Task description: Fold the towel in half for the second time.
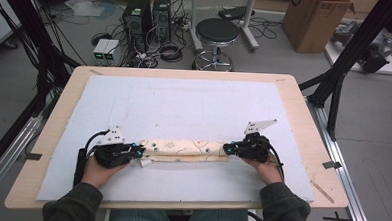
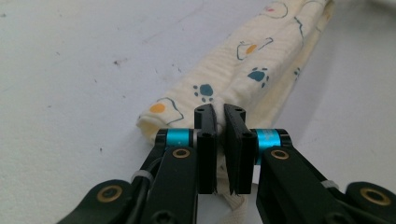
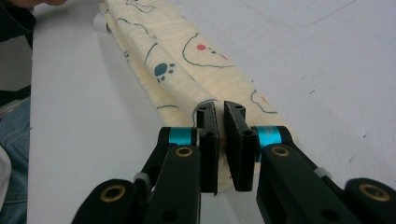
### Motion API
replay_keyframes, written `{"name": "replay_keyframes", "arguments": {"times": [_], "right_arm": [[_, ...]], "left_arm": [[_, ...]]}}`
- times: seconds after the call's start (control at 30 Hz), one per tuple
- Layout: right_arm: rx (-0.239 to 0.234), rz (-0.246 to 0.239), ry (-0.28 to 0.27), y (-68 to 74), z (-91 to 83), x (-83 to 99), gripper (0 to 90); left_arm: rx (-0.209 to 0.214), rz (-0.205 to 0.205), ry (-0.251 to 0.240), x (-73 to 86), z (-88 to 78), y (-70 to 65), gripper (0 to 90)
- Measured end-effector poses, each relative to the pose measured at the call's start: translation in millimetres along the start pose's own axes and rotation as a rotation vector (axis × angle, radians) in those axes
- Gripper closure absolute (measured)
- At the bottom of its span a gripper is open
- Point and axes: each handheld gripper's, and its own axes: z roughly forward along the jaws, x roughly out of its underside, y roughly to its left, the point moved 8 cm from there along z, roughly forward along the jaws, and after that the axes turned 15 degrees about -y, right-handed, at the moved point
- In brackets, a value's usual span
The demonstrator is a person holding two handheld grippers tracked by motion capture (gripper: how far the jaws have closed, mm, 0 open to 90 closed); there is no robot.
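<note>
1. The cloth (image 1: 185,150) is folded into a long narrow strip, lying flat across the near middle of the table's white mat (image 1: 184,105).
2. Up close it's cream fabric, finely ribbed, printed with teal paw prints, outlined bear shapes and small orange and red dots; its layers stack along the length.
3. Left claw (image 1: 141,151) is on the strip's left end, and in the left gripper view (image 2: 219,112) its jaws are nearly together, pinching a fold of cloth between them.
4. Right claw (image 1: 226,149) takes the other end; the right gripper view (image 3: 219,109) has its jaws just as close, nipping the cloth's edge.
5. The strip runs straight between the two claws, parallel to the table's (image 1: 303,125) near edge and not far from it.
6. Plenty of bare mat beyond the cloth, toward the far edge, and on both sides.
7. A hand (image 1: 97,172) backs each claw, sleeves coming in from the near side.
8. Past the table: a stool (image 1: 217,32), computer towers (image 1: 147,18) and a cardboard box (image 1: 315,18) on the floor.
</note>
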Motion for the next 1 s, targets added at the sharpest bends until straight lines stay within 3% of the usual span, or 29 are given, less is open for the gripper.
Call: {"name": "replay_keyframes", "arguments": {"times": [0.53, 0.63, 0.73, 0.8, 1.0], "right_arm": [[-0.021, 0.006, 0.054, 8.8, 2.6, 14.5, 83.2], [-0.021, 0.009, 0.048, 9.0, 2.5, 13.7, 76.1], [-0.029, 0.010, 0.025, 10.6, 0.1, 8.0, 67.8], [-0.034, 0.015, -0.016, 13.5, -4.5, -1.8, 62.5], [-0.044, 0.005, -0.059, 19.6, -6.9, -19.7, 58.7]], "left_arm": [[0.014, 0.002, 0.054, 10.7, -1.3, -3.9, 80.8], [0.020, -0.017, 0.043, 9.0, -1.7, -5.0, 73.4], [0.033, -0.026, 0.020, 1.8, -4.3, -6.2, 60.5], [0.039, -0.037, -0.009, -4.7, -6.3, -7.6, 54.3], [0.043, -0.053, -0.056, -20.3, -6.9, -7.5, 45.4]]}}
